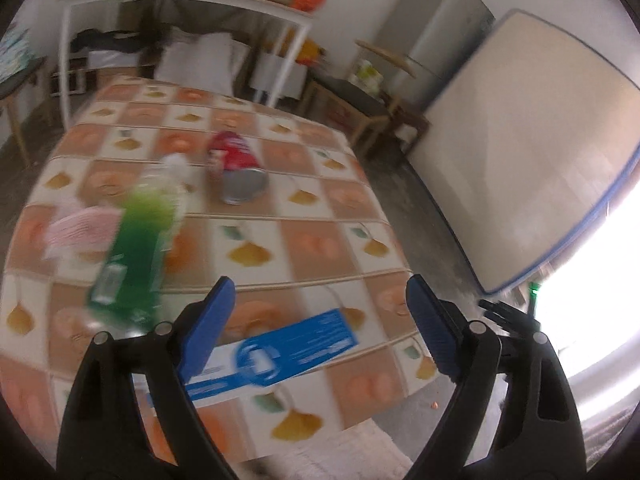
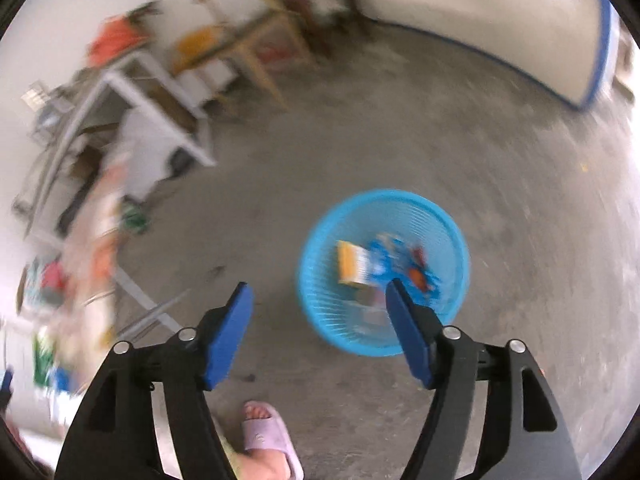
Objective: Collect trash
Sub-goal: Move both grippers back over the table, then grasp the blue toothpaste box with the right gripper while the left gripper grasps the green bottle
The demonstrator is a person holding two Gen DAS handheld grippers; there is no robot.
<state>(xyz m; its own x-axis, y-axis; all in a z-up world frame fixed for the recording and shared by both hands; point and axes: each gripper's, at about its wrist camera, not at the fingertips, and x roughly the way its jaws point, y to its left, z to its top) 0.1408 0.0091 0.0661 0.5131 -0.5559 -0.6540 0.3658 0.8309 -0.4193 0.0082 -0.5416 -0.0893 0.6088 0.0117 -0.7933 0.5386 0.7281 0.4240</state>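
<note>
Blue carton (image 1: 276,350) is lying flat at the bench's (image 1: 320,240) near edge, long axis running eight to two o'clock, directly beneath the spread, empty left gripper (image 1: 320,320), the nearer one. Right gripper (image 2: 320,320), spread and empty, is hanging over the floor basket (image 2: 448,240).

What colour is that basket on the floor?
Light blue; the basket shows best in the right wrist view, with trash inside.

One bottle (image 1: 136,240), one can (image 1: 236,168), one box (image 1: 276,348), one basket (image 2: 440,216).
</note>
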